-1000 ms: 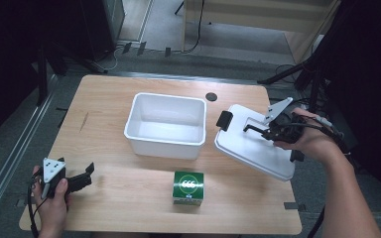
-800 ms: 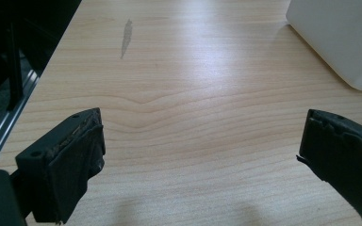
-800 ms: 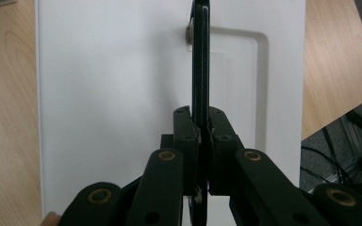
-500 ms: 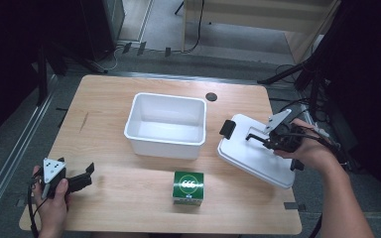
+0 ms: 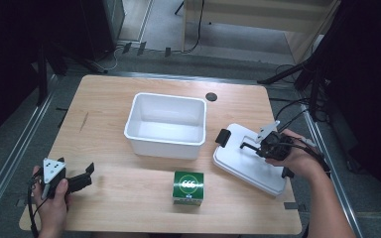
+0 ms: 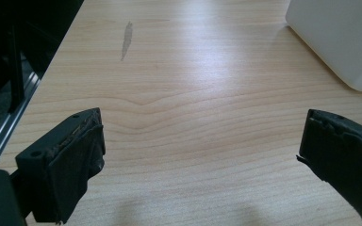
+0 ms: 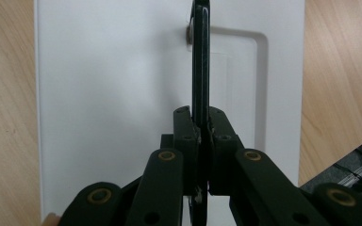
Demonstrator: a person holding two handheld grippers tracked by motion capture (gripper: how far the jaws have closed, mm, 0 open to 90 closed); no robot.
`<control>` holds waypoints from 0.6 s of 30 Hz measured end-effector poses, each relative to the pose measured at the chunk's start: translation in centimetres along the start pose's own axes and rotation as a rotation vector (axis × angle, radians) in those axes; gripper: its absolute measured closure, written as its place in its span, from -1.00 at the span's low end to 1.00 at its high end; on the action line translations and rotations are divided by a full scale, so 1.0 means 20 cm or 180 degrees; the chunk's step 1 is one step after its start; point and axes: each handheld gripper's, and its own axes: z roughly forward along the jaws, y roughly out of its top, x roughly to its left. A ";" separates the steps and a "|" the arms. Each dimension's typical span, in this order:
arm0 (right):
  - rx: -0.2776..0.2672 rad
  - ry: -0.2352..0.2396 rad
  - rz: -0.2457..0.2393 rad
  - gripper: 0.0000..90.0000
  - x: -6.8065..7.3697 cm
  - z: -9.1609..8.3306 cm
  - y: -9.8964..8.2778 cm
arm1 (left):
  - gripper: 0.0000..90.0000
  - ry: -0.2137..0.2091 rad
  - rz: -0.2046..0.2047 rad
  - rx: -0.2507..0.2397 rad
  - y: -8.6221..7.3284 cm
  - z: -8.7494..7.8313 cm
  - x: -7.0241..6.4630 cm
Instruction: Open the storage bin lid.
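Note:
A white lid (image 5: 250, 166) with a black handle (image 5: 249, 146) sits low at the table's right side; whether it rests on the wood I cannot tell. My right gripper (image 5: 257, 147) is shut on that handle. In the right gripper view the jaws (image 7: 201, 115) pinch the thin black handle (image 7: 201, 56) edge-on above the white lid (image 7: 113, 94). An empty white bin (image 5: 166, 124) stands mid-table. My left gripper (image 5: 88, 172) rests at the front left, open, with bare wood between its fingers (image 6: 66, 155).
A green box (image 5: 188, 187) stands in front of the bin. A small black disc (image 5: 211, 96) lies behind the bin. The bin's corner (image 6: 339, 37) is at the upper right in the left gripper view. The table edge (image 5: 44, 148) and a metal rail run along the left.
My right hand has come down and slightly nearer with the lid, which now sits lower at the right of the table. The left gripper has stayed put.

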 end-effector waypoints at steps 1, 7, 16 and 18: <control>0.0008 0.0001 0.0015 0.89 0.00 0.02 -0.01 | -0.97 -0.0002 -0.0001 -0.0003 0.00 0.00 0.00; 0.0064 0.0005 0.0038 0.89 0.01 0.08 -0.02 | -0.97 -0.0001 -0.0004 -0.0006 0.00 0.00 0.00; 0.0042 -0.0036 0.0062 0.88 0.02 0.09 -0.03 | -0.97 0.0002 -0.0007 -0.0003 0.00 0.00 0.00; 0.0020 -0.0037 0.0100 0.81 0.03 0.09 -0.03 | -0.97 0.0001 -0.0012 0.0000 0.00 0.00 0.00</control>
